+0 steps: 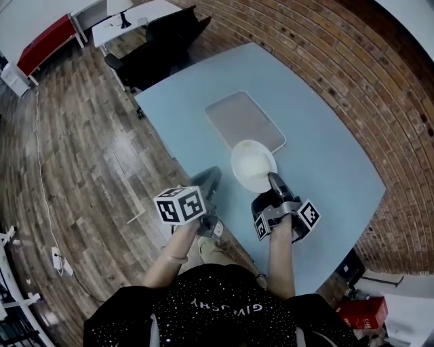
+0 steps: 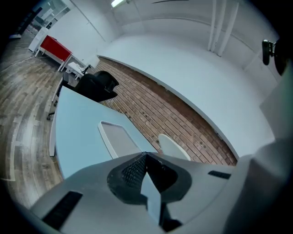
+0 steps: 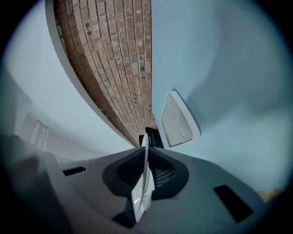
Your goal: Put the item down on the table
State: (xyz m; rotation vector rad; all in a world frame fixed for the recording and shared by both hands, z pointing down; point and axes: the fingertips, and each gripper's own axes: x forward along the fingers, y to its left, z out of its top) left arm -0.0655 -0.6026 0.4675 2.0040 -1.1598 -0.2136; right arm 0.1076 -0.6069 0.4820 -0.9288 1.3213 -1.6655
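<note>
My right gripper [image 1: 274,180] is shut on the near rim of a round white plate [image 1: 253,165], which I hold over the light blue table [image 1: 325,156], just in front of a pale rectangular tray [image 1: 245,120]. I cannot tell whether the plate touches the table. In the right gripper view the plate [image 3: 144,173] runs edge-on between the jaws of the right gripper [image 3: 147,135], with the tray [image 3: 179,119] beyond. My left gripper [image 1: 207,177] hovers at the table's near-left edge, shut and empty. In the left gripper view the left gripper [image 2: 146,154] points towards the tray [image 2: 120,138] and the plate [image 2: 173,148].
A black chair [image 1: 163,41] stands at the table's far left corner, with a white desk [image 1: 129,17] and a red cabinet [image 1: 44,42] behind it. Wooden floor lies to the left, brick paving [image 1: 352,61] to the right. A red box [image 1: 363,313] sits bottom right.
</note>
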